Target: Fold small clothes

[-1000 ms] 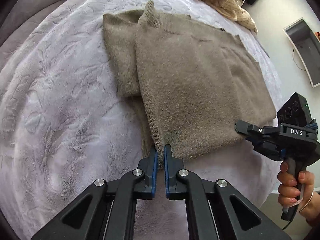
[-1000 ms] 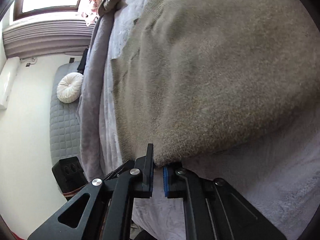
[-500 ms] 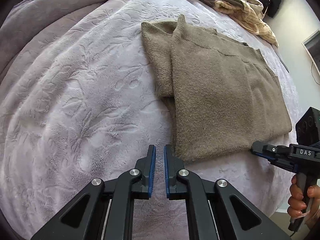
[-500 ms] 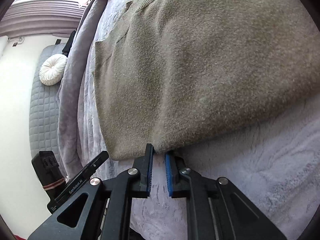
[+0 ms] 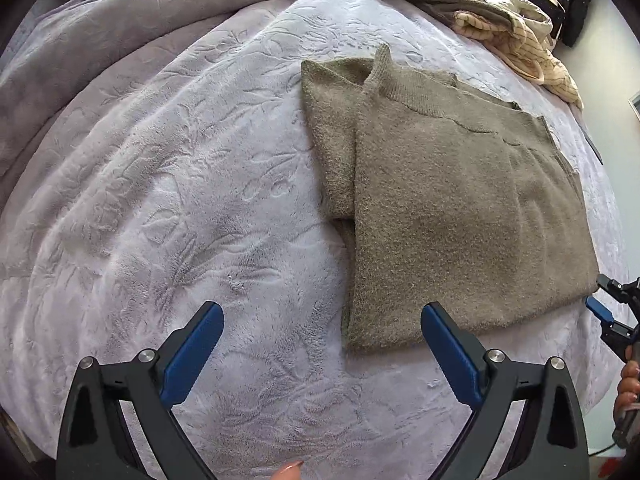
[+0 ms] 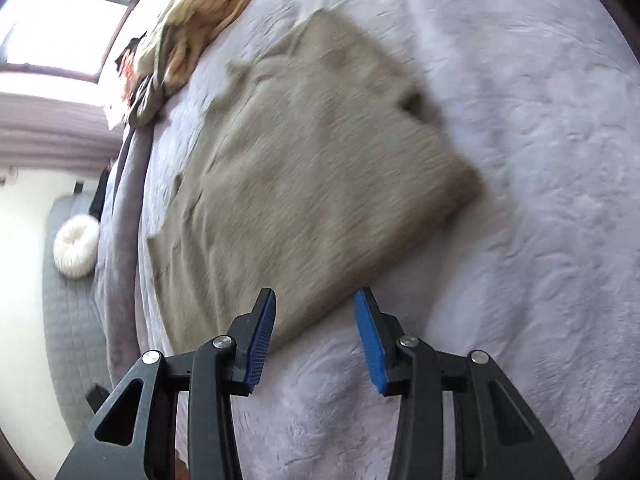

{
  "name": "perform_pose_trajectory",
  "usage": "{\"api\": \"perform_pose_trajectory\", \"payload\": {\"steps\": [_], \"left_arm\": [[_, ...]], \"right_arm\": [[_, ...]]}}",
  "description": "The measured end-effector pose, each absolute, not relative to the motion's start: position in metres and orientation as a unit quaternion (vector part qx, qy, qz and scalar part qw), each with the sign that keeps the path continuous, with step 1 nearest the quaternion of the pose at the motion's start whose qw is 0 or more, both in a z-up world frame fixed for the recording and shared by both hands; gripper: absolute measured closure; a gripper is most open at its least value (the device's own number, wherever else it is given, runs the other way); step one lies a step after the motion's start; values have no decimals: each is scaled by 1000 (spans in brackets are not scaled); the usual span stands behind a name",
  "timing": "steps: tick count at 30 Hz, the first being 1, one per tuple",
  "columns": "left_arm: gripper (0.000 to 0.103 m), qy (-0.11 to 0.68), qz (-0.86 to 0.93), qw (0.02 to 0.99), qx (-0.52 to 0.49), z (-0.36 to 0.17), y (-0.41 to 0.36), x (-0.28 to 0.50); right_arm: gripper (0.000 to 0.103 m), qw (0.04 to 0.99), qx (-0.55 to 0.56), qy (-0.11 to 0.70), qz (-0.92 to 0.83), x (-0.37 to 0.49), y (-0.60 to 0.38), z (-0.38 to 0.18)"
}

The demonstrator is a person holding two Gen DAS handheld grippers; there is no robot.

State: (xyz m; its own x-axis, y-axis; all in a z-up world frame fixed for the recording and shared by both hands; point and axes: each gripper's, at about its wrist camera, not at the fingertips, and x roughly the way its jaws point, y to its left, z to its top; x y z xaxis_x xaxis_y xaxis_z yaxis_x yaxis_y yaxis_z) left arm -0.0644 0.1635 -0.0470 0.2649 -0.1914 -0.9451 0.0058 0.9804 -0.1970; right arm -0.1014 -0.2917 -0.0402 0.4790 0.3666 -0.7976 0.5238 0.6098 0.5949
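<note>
Left gripper (image 5: 322, 330) wide apart, just short of folded sweater (image 5: 460, 216).

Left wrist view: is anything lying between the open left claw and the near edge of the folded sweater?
Nothing visible does. Only bare lavender blanket lies between the left claw and the sweater, whose near corner sits between its open fingers.

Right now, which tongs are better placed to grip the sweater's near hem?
Probably the left tongs: open, with the sweater hem corner lying between their tips. The right tongs are open too, but their view is blurred.
</note>
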Motion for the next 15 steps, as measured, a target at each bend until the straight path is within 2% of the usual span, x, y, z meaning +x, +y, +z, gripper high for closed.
{"api": "perform_pose_trajectory", "payload": {"steps": [3,7,15], "left_arm": [[4,630,-72,766,-104,-58,164,-58],[4,609,-58,786,-89,-45,156,-56],[4,606,-86,785,-94,-39,139,-41]], "right_arm": [[58,726,487,476,-93,-107,-324,-51],[58,710,510,473,-109,-105,-353,-61],[58,788,352,504,-46,-85,-356,-19]]}}
